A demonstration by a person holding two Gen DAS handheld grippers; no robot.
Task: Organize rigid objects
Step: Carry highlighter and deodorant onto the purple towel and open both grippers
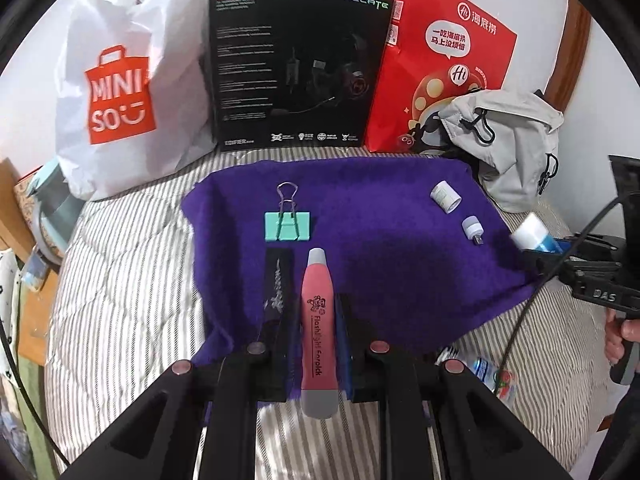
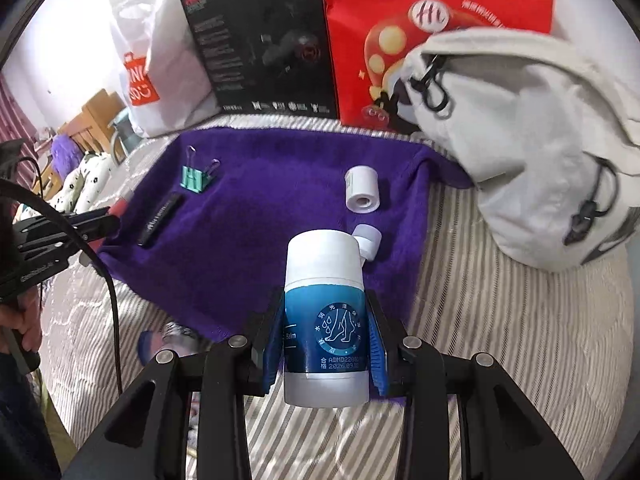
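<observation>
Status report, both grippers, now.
Left gripper shut on pink flashlight. Right gripper shut on blue balm bottle. Purple cloth ahead, nothing blocking.

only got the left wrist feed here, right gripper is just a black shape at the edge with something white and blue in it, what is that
Observer: A balm stick, white cap, blue label, gripped between the right gripper fingers.
Operator: is it over the purple cloth yet
Observer: Its cap end lies over the purple cloth near edge; its base is over the striped bedding.
Operator: anything close in front of it
Observer: The small white usb light sits just past the cap, partly hidden behind it.
</observation>
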